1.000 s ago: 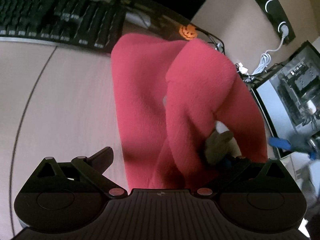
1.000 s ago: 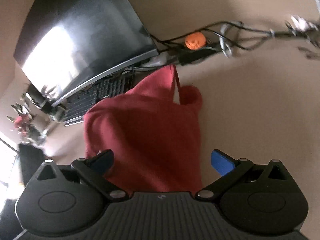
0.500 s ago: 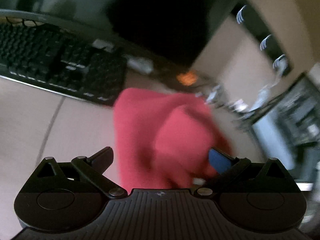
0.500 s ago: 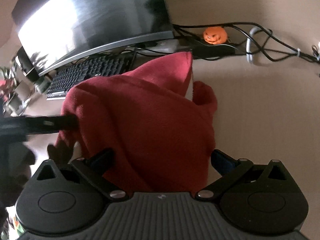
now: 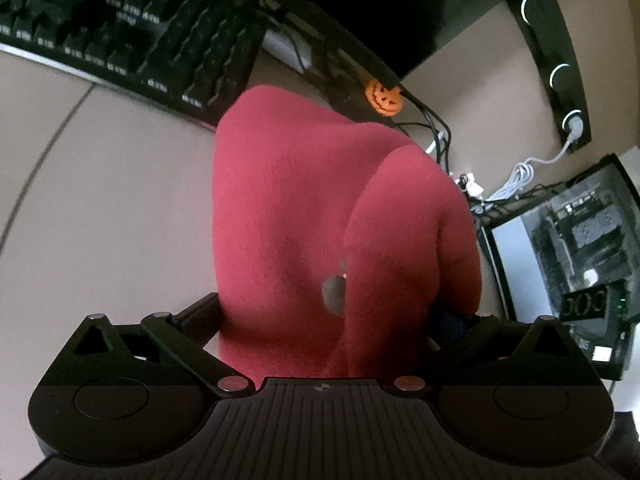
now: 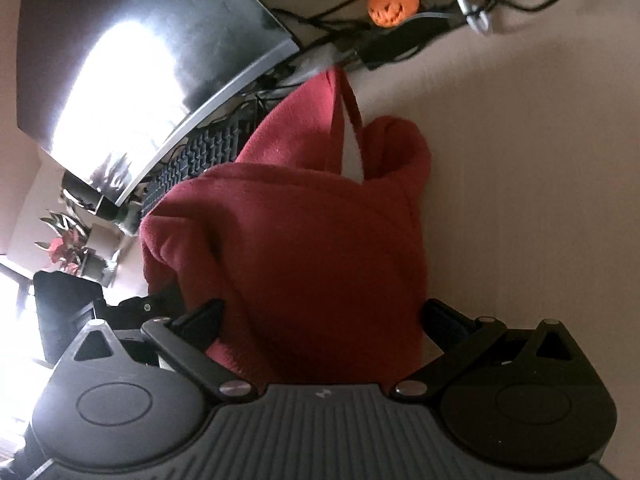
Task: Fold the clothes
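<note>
Red fleece garment (image 5: 288, 216), soft and thick, is lying bunched on the beige surface (image 5: 100, 200) near a black keyboard (image 5: 132, 20) and an orange pumpkin figure (image 5: 383, 95). Left tongs (image 5: 320, 316) are standing wide, cloth filling the gap; grip unclear. From the right wrist, the right tongs (image 6: 320, 320) are likewise spreading wide around the garment's near edge. Likely light, floppy, non-slippery; pinching a hem or corner should be serving best.

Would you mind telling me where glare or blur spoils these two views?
Right wrist view: strong glare washes out the monitor and the window at the left edge; the red garment looks slightly soft. Left wrist view: no glare, dark top, keyboard blurred; fisheye bends the desk edges.
</note>
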Demonstrator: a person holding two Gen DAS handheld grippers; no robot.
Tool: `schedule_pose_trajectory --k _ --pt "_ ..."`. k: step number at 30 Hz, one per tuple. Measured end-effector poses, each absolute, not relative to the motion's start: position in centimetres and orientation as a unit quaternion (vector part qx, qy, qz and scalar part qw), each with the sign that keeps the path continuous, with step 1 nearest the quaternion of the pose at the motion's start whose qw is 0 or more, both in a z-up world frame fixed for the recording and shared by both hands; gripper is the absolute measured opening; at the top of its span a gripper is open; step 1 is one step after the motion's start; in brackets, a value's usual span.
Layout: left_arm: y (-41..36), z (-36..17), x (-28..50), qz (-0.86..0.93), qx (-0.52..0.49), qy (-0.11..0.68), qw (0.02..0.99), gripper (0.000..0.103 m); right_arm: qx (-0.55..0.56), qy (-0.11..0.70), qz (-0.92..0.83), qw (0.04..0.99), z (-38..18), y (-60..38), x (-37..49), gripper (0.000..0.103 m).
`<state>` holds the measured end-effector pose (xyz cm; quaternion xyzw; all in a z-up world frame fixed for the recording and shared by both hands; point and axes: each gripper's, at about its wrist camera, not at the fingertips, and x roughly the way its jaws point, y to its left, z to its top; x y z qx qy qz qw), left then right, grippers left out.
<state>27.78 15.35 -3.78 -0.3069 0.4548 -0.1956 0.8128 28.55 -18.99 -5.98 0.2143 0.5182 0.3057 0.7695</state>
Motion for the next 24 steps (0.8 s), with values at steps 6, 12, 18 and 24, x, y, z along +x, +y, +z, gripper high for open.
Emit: schedule_pose_trajectory --k 6,12,18,24 --pt "14.1 -3.9 26.3 -0.171 -0.329 0.456 0.809 0.103 0.125 0.507 0.299 0.799 -2.5 -19.7 27.0 0.103" --pt "12.9 -3.8 24.6 -0.144 -0.347 0.457 0.807 0.103 -0.007 0.517 0.336 0.787 -1.7 -20.0 19.9 0.103" --pt "10.2 -2.6 23.2 -0.157 -0.319 0.460 0.813 0.103 -0.115 0.518 0.261 0.806 -3.9 -21.7 17.2 0.103" --pt "5.0 -1.9 21.7 -0.251 -0.282 0.489 0.786 0.103 -0.072 0.470 0.062 0.878 -1.7 -28.5 18.6 0.103"
